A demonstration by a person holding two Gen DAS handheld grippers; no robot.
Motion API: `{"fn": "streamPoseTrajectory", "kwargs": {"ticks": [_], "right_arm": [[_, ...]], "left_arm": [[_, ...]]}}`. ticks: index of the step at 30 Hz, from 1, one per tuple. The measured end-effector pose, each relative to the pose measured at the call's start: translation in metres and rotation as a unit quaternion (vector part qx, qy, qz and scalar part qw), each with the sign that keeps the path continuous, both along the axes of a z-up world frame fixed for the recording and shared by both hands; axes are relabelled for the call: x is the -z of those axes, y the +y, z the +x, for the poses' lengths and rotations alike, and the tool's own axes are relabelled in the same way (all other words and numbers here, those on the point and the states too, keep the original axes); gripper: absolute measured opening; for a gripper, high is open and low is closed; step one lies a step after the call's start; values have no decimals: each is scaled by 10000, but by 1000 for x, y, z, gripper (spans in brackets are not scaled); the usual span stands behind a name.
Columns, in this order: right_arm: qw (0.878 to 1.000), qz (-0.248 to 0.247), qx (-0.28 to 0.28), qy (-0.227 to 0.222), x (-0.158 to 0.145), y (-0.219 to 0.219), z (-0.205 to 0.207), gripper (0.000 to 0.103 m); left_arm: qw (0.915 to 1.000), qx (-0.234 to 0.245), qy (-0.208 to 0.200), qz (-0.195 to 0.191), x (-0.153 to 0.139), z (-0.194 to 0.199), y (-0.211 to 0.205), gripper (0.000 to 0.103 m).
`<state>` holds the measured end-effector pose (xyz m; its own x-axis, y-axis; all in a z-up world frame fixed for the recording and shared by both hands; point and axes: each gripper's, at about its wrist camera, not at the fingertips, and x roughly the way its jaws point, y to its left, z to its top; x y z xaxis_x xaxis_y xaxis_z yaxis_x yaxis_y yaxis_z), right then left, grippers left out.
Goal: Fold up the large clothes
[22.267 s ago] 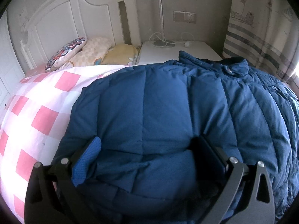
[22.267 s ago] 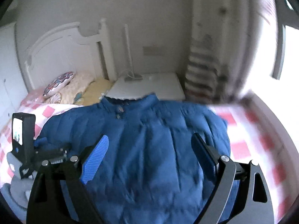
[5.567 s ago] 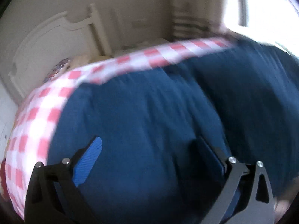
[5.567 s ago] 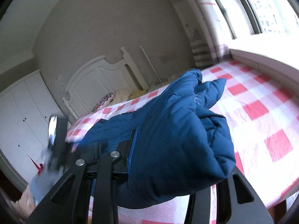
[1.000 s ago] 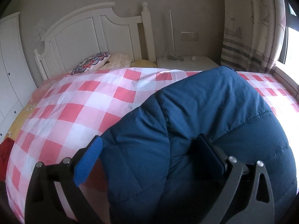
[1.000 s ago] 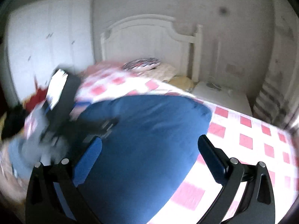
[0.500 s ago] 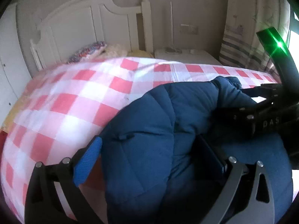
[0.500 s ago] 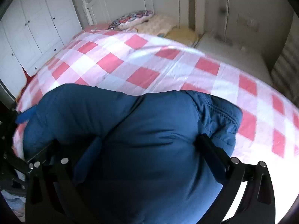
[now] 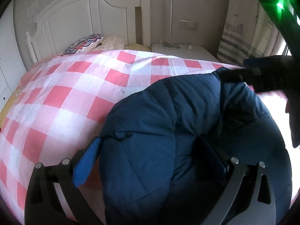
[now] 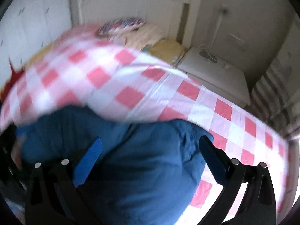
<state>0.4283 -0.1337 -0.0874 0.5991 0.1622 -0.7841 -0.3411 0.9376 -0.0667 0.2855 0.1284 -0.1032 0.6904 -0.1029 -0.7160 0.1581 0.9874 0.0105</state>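
Observation:
A dark blue puffer jacket [image 9: 168, 121] lies bundled in thick folds on the near right part of a pink-and-white checked bed [image 9: 65, 93]. My left gripper [image 9: 150, 150] is open low over the bundle, with a puffy fold bulging between its wide-apart fingers. The right gripper's dark body [image 9: 268, 75], with a green light above it, reaches in over the jacket's far edge. In the blurred right wrist view the jacket [image 10: 150, 168] fills the lower middle. My right gripper [image 10: 150, 150] is open just above it, holding nothing.
A white headboard [image 9: 75, 18] with a patterned pillow [image 9: 82, 44] stands at the far end. A white nightstand [image 9: 183, 51] with a lamp sits right of it, then a striped curtain [image 9: 238, 28]. White wardrobe doors [image 10: 28, 18] are on the left.
The right gripper has risen and pulled back from the jacket's far edge, and its view now tilts up over the bed. The left gripper has barely shifted, and the bundle looks more compact.

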Motion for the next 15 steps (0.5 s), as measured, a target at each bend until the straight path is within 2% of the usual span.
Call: {"fn": "streamPoseTrajectory", "kwargs": {"ticks": [3,5,8,10,12,15], "right_arm": [[9975,-188,-88,677,40,6,25,99],[9958,128,-48,908,53,-1,34,99],[9960,3,-54,897,55,0,33,99],[9965,-83,-50,831,56,2,31,99],[9970,-84,-19,767,58,1,29,99],[9974,-45,-11,712,59,0,28,99]], "left_arm": [[9999,33,75,-86,1,2,2,101],[9995,48,219,-210,4,5,5,101],[9970,144,527,-540,6,13,14,101],[9968,149,659,-418,0,12,10,101],[9981,146,516,-296,-24,4,5,97],[9963,165,64,-843,-60,-6,11,97]]}}
